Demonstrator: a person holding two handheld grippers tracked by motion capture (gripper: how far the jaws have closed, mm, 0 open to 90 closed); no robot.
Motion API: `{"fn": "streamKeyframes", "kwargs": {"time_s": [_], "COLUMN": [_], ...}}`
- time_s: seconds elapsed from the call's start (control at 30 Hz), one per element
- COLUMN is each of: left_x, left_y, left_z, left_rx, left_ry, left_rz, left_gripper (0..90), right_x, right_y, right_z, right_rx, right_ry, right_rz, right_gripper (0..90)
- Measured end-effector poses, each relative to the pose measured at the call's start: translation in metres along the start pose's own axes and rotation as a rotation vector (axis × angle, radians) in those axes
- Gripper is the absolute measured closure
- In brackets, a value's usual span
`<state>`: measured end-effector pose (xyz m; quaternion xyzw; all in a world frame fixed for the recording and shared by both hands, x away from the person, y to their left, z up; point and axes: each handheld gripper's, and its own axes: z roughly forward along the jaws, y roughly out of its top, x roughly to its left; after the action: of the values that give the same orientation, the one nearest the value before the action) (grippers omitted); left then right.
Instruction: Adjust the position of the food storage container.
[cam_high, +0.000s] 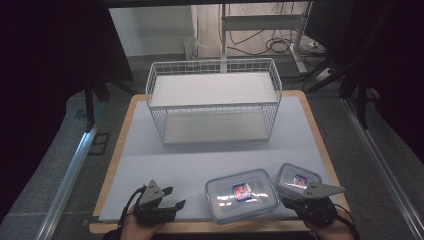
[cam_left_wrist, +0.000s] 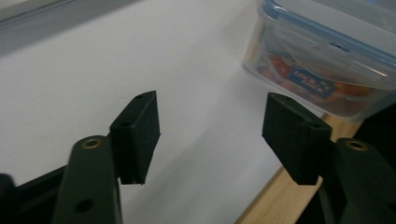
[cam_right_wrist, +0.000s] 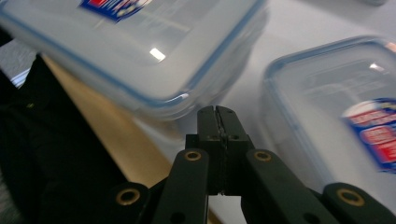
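Work in hand: I read this as getting the two lidded boxes at the near edge of the bench (cam_high: 150, 150) into the wire basket (cam_high: 214, 100) standing well behind them.
Large box: the large box (cam_high: 241, 194) lies flat near the front edge, lid on, its label facing up.
Small box: the small box (cam_high: 296, 179) lies just to the right of the large one, close beside it; I cannot tell whether they touch.
Left hand-held gripper: the left hand-held gripper (cam_high: 169, 198) is released, nothing between its pads, angled toward the large box's left side and apart from it.
Right hand-held gripper: the right hand-held gripper (cam_right_wrist: 217, 119) is clenched on nothing, its tips low in the gap between the two boxes.
Pose: both forearms come in low over the front edge, the tools held almost level.
Risk one: a clenched tip pushed forward could shove either box rather than grip it.
Risk two: the large box sits near the edge, so a sideways nudge from my left could tip it off.
Risk three: smooth plastic lids may slip from a shallow pinch.
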<state>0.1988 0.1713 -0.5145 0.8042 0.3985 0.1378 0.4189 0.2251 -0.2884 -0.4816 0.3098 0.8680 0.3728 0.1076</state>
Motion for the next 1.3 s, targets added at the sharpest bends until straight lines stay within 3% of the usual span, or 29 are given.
{"fn": "streamKeyframes", "kwargs": {"time_s": [0.13, 0.17, 0.33, 0.4, 0.47, 0.5, 0.67, 1.1, 1.3], "left_x": [-0.001, -0.002, -0.003, -0.002, -0.002, 0.0, 0.001, 0.002, 0.003], "left_y": [0.001, 0.001, 0.002, 0.001, 0.001, 0.0, 0.0, -0.001, -0.001], "left_z": [0.001, 0.001, 0.002, 0.002, 0.002, 0.001, 0.001, 0.001, 0.002], "left_rx": [-0.001, -0.001, 0.007, 0.008, 0.009, 0.009, 0.013, 0.024, 0.029], "left_ry": [-0.006, -0.01, -0.007, -0.008, -0.007, -0.006, -0.001, 0.002, 0.004], "left_rz": [0.008, 0.009, 0.024, 0.021, 0.02, 0.019, 0.024, 0.039, 0.037], "left_gripper": [36.1, 35.0, 33.5, 33.1, 33.1, 32.9, 32.2, 31.8, 31.8], "right_x": [0.007, 0.011, 0.019, 0.027, 0.029, 0.033, 0.045, 0.062, 0.073], "right_y": [-0.002, -0.003, -0.001, 0.004, 0.005, 0.006, 0.014, 0.039, 0.06], "right_z": [0.003, 0.007, 0.015, 0.023, 0.027, 0.035, 0.051, 0.085, 0.109], "right_rx": [0.029, 0.045, 0.06, 0.084, 0.086, 0.085, 0.091, 0.078, 0.064], "right_ry": [0.022, 0.058, 0.11, 0.101, 0.106, 0.134, 0.145, 0.16, 0.155], "right_rz": [-0.015, -0.02, -0.042, -0.087, -0.093, -0.09, -0.147, -0.202, -0.246], "right_gripper": [90.0, 89.9, 90.0, 89.9, 89.8, 89.5, 89.8, 90.0, 90.0]}}
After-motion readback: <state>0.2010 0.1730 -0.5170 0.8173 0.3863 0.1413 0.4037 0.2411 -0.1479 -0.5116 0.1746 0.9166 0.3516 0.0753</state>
